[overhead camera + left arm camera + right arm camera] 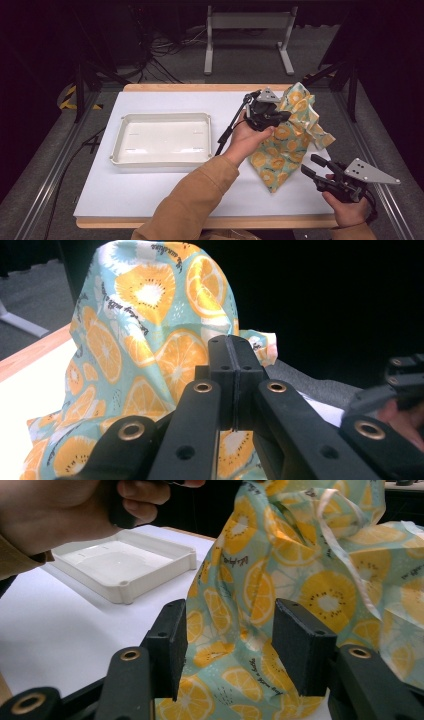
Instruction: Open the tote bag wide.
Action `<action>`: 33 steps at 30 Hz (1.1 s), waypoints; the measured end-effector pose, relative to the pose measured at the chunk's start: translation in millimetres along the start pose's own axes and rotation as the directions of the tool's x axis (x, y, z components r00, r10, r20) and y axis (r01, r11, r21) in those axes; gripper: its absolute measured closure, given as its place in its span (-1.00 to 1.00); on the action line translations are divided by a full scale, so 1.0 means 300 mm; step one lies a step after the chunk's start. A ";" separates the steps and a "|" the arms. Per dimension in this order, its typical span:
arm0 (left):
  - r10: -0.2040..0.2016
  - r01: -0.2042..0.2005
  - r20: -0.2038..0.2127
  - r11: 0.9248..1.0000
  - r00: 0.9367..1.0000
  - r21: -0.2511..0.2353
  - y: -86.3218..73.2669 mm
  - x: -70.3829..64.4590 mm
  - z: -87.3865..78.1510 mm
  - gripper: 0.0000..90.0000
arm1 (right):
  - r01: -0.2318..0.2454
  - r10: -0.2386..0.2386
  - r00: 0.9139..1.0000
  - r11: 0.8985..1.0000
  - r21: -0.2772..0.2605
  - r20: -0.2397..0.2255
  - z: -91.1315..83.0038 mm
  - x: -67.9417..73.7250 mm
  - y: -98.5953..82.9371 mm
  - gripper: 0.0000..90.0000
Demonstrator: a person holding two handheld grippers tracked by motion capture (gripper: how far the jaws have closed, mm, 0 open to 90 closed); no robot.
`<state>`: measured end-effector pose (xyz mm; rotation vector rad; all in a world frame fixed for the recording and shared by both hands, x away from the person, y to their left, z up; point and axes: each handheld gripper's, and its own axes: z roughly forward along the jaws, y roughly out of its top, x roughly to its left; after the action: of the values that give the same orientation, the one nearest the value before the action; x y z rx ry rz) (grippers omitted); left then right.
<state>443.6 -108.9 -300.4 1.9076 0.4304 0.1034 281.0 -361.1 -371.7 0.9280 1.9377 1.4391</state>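
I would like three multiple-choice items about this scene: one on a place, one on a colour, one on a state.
1. Where does the white tray stand?
A. left of the cloth
B. right of the cloth
C. on the cloth

2. What colour is the ground of the cloth?
A. red
B. pale teal
C. black

3. How are the jaws of the right tool?
A. shut on the tray
B. shut on nothing
C. open

Answers: 1 A, high view shows it; 2 B, teal between orange slices; 3 C, cloth visible between them.
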 end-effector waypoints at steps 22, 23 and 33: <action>0.003 0.000 0.063 0.999 0.998 -0.046 -0.180 -0.094 -0.217 0.99 | -0.001 0.001 1.000 1.000 0.010 0.002 0.016 0.004 -0.002 0.08; 0.003 0.000 0.063 0.999 0.998 -0.046 -0.180 -0.094 -0.217 0.99 | -0.001 0.001 1.000 1.000 0.010 0.002 0.016 0.004 -0.002 0.08; -0.029 0.028 0.101 1.000 0.994 0.011 -0.288 -0.107 -0.196 0.99 | -0.023 0.023 1.000 1.000 -0.009 0.004 0.021 -0.008 0.017 0.08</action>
<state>376.2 -40.9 -353.4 1.9061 0.3906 -0.0140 288.3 -358.4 -368.4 0.9509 1.9229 1.4563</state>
